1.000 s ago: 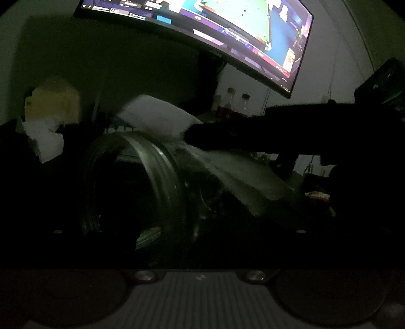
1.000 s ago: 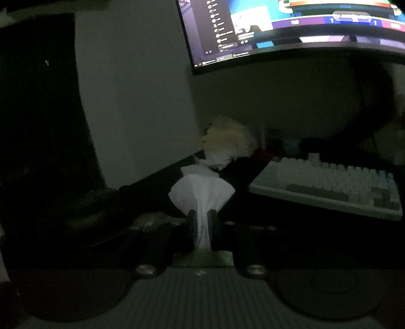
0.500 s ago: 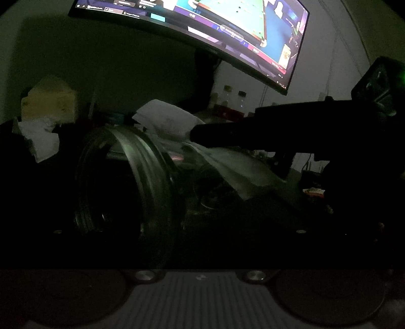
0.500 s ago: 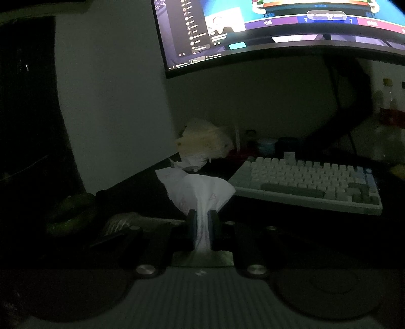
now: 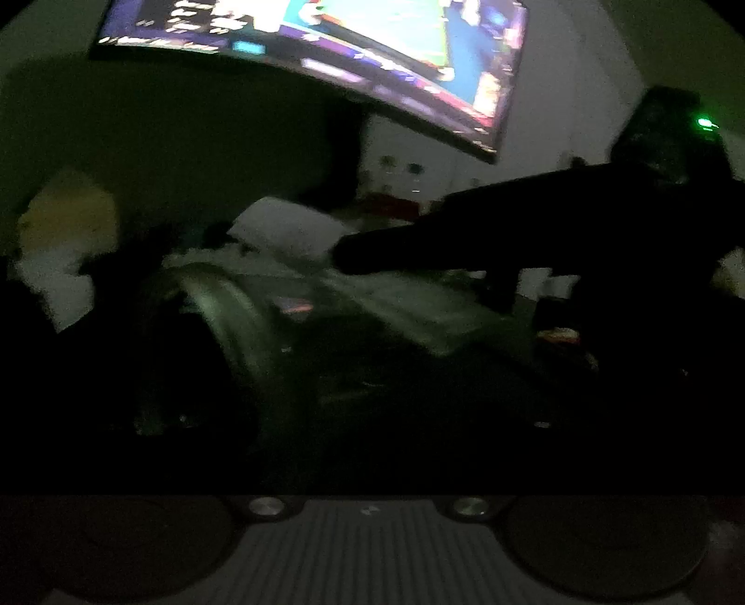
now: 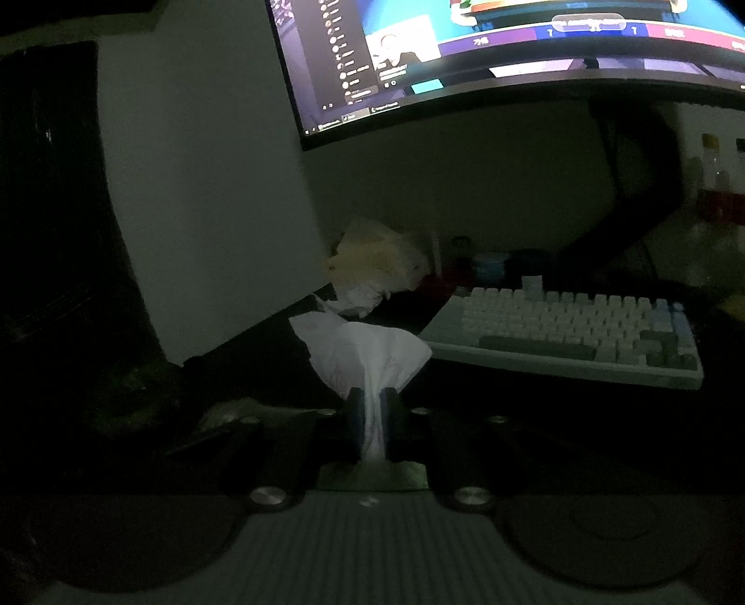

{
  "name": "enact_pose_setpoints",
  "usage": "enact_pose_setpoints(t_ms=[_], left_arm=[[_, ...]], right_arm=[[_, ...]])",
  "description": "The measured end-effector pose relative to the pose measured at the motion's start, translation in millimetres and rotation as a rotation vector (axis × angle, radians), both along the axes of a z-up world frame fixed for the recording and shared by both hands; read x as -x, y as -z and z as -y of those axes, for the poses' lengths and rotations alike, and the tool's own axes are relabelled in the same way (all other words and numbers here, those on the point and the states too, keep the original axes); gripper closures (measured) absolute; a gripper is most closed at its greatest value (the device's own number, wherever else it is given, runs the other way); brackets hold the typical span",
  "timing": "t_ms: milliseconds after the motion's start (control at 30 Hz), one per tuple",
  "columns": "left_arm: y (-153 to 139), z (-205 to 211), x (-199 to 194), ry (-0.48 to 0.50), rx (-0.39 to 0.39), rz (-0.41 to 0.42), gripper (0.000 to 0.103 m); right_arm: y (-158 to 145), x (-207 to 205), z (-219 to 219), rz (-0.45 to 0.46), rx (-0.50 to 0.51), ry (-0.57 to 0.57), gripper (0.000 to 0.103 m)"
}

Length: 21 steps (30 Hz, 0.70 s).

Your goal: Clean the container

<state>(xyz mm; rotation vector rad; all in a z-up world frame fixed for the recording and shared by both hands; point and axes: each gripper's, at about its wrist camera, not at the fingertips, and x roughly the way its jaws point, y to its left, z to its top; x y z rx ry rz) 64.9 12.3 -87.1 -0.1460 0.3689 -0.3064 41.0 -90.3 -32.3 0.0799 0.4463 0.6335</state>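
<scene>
Two views, both very dim. From my left wrist, the picture is smeared and dark. A clear glass container lies on its side right in front of me, its round rim turned to my left; my own left fingers are lost in the blackness around it, so I cannot tell whether they are clenched on it or released. My right gripper reaches in from the right as a long black shape and crosses in front of the desk clutter, its tip just above the container, with a white tissue poking out past it. Behind hang a curved monitor, and at the far left a yellowish bag over crumpled white paper.

From my right wrist, the picture is sharper. My right fingers are clenched on the tissue, which fans out above them and hides part of the dark desk beyond. A white keyboard sits to the right, the yellowish bag and crumpled paper stand behind the tissue near the wall, and the monitor glows overhead. A blue tub sits behind the keyboard. The container is not visible here.
</scene>
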Motion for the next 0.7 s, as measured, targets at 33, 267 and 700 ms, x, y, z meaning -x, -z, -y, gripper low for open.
enact_pose_setpoints(t_ms=[33, 267, 700], left_arm=[[0, 1, 1, 0.000, -0.006, 0.007, 0.040], [4, -2, -2, -0.003, 0.031, 0.019, 0.089], [-14, -28, -26, 0.120, 0.440, 0.055, 0.096]], right_arm=[[1, 0, 1, -0.004, -0.002, 0.003, 0.093], [0, 0, 5, -0.008, -0.015, 0.010, 0.093], [-10, 7, 23, 0.021, -0.068, 0.053, 0.093]])
